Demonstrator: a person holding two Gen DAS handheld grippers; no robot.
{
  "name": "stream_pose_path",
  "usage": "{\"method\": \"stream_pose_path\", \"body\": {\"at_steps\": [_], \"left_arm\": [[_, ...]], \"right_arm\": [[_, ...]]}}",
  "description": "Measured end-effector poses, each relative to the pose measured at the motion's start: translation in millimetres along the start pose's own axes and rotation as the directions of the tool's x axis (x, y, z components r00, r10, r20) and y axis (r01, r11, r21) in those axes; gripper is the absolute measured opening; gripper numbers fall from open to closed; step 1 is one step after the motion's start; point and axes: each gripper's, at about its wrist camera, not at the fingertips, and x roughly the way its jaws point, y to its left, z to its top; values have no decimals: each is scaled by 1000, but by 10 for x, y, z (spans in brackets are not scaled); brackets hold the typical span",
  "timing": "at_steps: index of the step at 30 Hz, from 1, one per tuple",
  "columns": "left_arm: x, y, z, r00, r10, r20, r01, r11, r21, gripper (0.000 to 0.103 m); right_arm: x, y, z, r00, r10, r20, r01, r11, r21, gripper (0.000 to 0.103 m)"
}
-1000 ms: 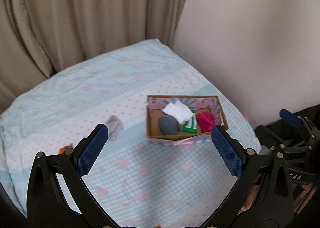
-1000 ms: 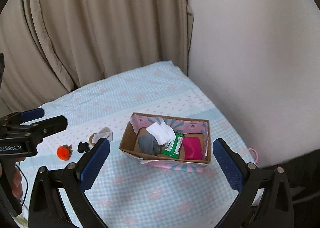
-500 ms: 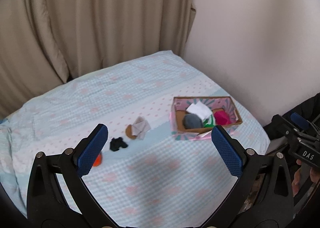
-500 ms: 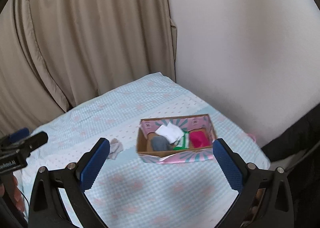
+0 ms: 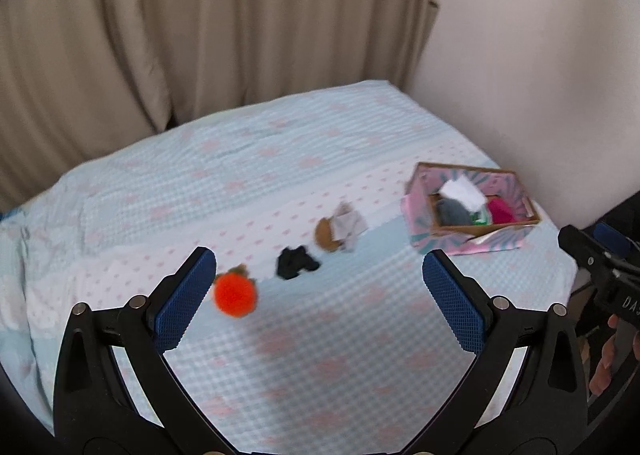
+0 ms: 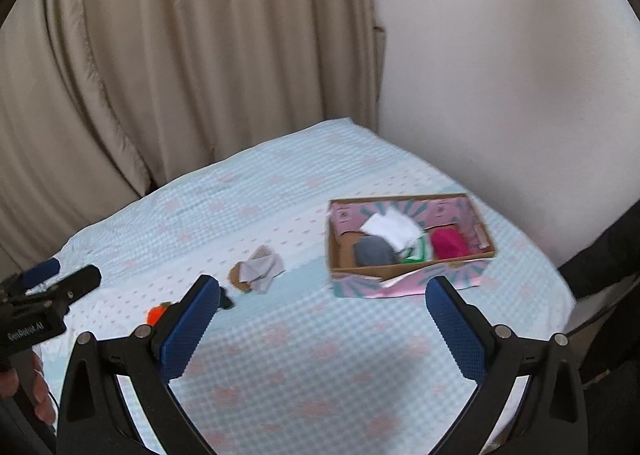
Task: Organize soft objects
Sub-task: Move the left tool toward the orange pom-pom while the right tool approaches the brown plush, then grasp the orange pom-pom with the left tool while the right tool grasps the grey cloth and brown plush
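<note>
Three soft things lie loose on the blue checked bed [image 5: 360, 335].
Fuzzy orange ball [image 5: 234, 295], black cloth scrap [image 5: 296, 263] and grey-brown sock bundle [image 5: 340, 229] line up toward the pink cardboard box [image 5: 448, 239] at the bed's right edge; left claw [image 5: 320, 295] and right claw [image 6: 322, 319] hover released.

1. Bed [image 5: 280, 159] in pale blue checked cover; cardboard box [image 5: 472, 233] ahead, near right finger.
2. Orange pompom [image 5: 235, 295] beside left finger; black item [image 5: 296, 264], grey-brown bundle [image 5: 340, 229] between.

"GenRobot.AI" on left tool [image 6: 36, 325]
</note>
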Motion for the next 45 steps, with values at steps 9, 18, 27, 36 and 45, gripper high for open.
{"method": "stream_pose_path", "body": {"at_steps": [9,18,27,36,45], "left_arm": [[836,691,-462,995,71,-71,-75,995,-64,103],[1842,1070,-806,984,115,-132,-131,984,-119,102],[2581,1181,-1074,976,153,-154,-175,974,-141,97],[2988,1219,-1187,969,181,-168,-203,971,-127,77],[3097,1231,-1154,973,164,-165,-189,970,-151,37]], "right_arm": [[1024,417,-215,992,95,-80,-95,995,-2,103],[2163,599,-479,980,133,-146,-122,989,77,101],[3302,648,-574,971,156,-180,-130,980,152,93],[3902,704,-657,953,232,-197,-197,963,182,86],[3918,768,-721,911,371,-179,-332,918,215,48]]}}
